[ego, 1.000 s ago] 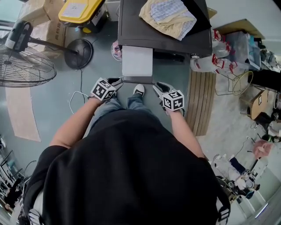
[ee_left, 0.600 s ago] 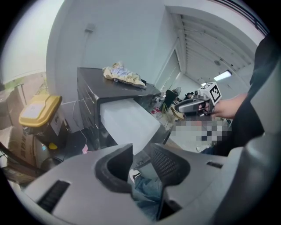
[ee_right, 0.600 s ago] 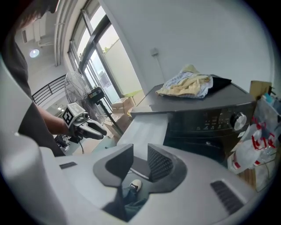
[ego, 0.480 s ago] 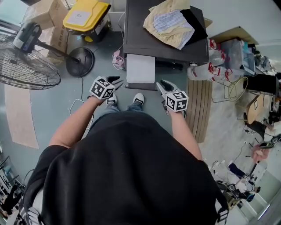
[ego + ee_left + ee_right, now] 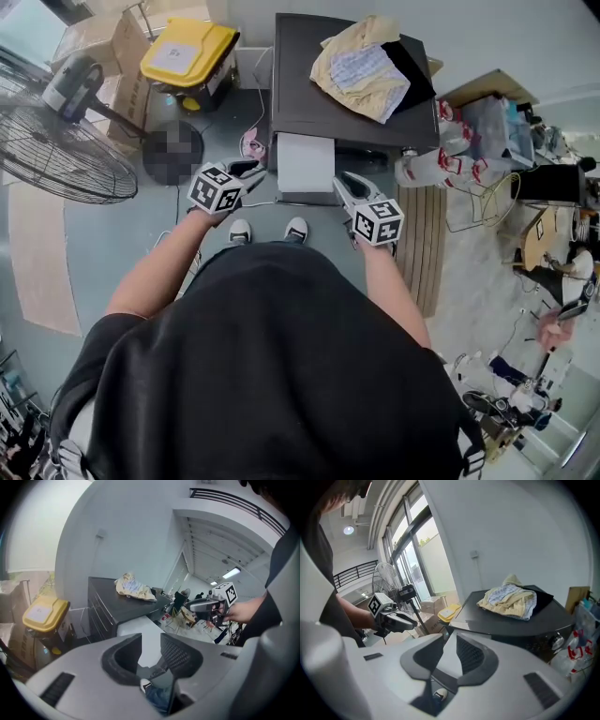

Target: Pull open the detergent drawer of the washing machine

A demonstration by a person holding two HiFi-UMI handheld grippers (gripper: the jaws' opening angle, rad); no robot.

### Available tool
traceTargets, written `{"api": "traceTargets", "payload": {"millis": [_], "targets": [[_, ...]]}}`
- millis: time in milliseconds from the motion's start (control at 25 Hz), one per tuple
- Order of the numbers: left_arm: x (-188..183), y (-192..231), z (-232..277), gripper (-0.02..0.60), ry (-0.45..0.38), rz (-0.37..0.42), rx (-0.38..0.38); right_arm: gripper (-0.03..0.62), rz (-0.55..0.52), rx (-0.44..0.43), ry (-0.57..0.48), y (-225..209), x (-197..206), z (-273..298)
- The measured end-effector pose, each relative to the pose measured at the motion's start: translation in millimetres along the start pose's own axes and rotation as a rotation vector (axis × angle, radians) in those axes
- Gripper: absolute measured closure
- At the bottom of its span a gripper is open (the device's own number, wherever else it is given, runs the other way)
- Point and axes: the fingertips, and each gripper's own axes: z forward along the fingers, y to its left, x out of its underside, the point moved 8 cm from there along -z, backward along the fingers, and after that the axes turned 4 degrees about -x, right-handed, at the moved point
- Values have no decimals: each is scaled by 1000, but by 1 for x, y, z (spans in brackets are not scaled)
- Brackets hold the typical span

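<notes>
The dark grey washing machine (image 5: 328, 103) stands in front of me with a heap of clothes (image 5: 367, 66) on its top. Its white detergent drawer (image 5: 305, 161) sticks out towards me, also seen in the left gripper view (image 5: 140, 627). My left gripper (image 5: 255, 171) hangs just left of the drawer, jaws apart with nothing between them (image 5: 151, 639). My right gripper (image 5: 341, 182) hangs just right of it. Its jaws are closing, a gap still shows between them and nothing is in it (image 5: 450, 639). Neither gripper touches the drawer.
A floor fan (image 5: 56, 141) stands at the left. A yellow-lidded bin (image 5: 187, 52) and cardboard boxes (image 5: 94, 42) sit left of the machine. Right of it are bags with red handles (image 5: 441, 141) and a wooden slatted board (image 5: 422, 234). My shoes (image 5: 239, 230) are below the drawer.
Both grippers have risen beside the drawer, which stays pulled out. The machine's top and the clothes show more fully in the head view.
</notes>
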Motion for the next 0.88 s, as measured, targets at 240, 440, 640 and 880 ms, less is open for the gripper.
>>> {"api": "traceTargets", "payload": {"millis": [240,440,640,880], "targets": [[-20,4,-12,453,-23,30,9,510,-12,26,-43,3,-20,-9],[-37,8,-22,453,-42,55,16,511,-8,63,-88,8,-36,-18],[-42,14,-24,456,-47,82,32,511,-3,95,-118,11,-40,-16],[-53,14,-39,456,-56,91,41,511,0,120,-145,23,-53,-22]]}}
